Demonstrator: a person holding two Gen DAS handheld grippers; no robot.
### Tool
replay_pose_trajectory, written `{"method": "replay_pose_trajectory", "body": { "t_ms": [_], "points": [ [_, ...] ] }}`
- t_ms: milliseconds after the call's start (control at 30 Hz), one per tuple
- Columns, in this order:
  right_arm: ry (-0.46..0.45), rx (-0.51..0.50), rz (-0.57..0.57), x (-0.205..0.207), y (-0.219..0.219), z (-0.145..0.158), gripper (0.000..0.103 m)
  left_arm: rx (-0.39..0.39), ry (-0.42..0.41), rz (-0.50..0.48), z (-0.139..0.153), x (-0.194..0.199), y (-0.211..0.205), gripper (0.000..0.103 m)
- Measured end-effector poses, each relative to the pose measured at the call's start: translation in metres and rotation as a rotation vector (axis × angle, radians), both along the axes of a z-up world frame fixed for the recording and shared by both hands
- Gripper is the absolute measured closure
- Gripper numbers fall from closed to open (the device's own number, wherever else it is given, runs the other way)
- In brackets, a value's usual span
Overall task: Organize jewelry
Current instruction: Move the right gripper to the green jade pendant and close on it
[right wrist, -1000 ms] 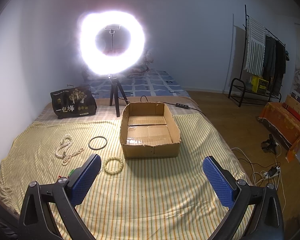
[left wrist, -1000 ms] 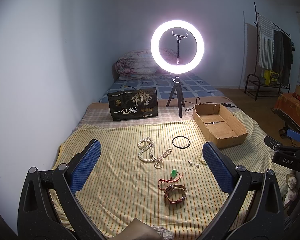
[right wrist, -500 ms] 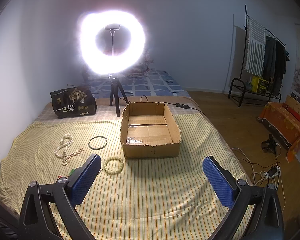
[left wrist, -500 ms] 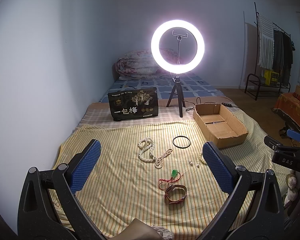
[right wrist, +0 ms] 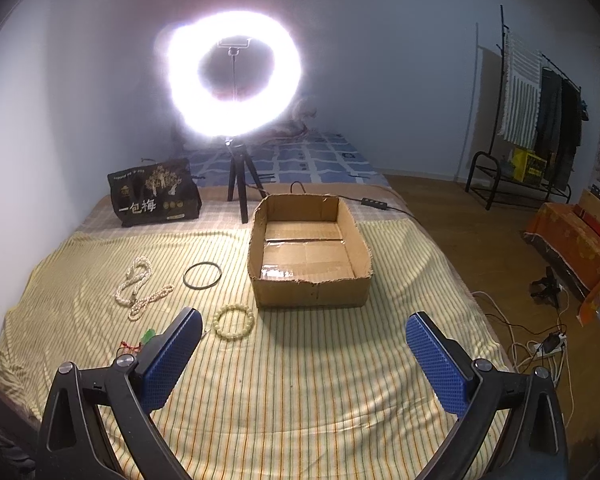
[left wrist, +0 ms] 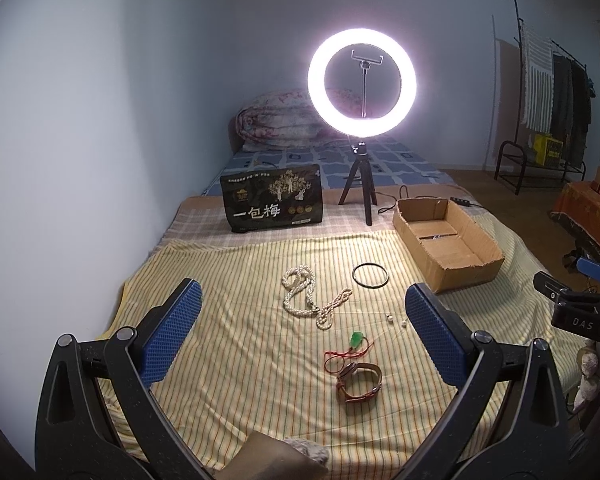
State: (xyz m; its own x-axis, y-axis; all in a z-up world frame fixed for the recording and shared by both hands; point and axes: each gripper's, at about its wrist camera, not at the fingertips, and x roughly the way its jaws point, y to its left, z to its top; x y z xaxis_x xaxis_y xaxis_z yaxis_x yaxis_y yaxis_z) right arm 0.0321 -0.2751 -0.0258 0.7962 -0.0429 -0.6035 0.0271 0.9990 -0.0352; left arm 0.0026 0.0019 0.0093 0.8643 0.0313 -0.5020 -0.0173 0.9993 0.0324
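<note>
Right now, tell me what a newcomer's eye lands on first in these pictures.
The lit ring light glares on its tripod at the far end of the bed, the brightest thing in both views. Next comes the empty cardboard box on the striped yellow cloth, with jewelry scattered to its left: a pearl necklace, a black bangle, a bead bracelet. Both grippers, left gripper and right gripper, hang open and empty.

Your left wrist camera looks from the near edge of the striped bedspread (left wrist: pixel 228 380) toward the ring light (left wrist: pixel 366 82), raised, tilted down. Your right wrist camera sits further right, facing the cardboard box (right wrist: pixel 310 254) more squarely. Both views share the bedspread, box, ring light, pearl necklace (left wrist: pixel 310 298) and black bangle (right wrist: pixel 202 275).
</note>
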Motion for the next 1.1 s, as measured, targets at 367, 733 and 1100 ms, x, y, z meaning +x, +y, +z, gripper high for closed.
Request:
{"method": "replay_pose_trajectory", "body": {
  "t_ms": [367, 733, 1100],
  "points": [
    [0.071, -0.004, 0.133, 0.019, 0.01, -0.024, 0.001, -0.006, 0.11, 0.002, -0.029, 0.021, 0.016, 0.0],
    [0.325, 0.109, 0.229, 0.07, 0.01, -0.068, 0.016, -0.128, 0.302, -0.017, -0.068, 0.046, 0.044, 0.025],
    [0.514, 0.275, 0.199, 0.112, 0.008, -0.109, 0.045, -0.29, 0.637, -0.137, -0.135, 0.071, 0.024, 0.053]
  ]
}}
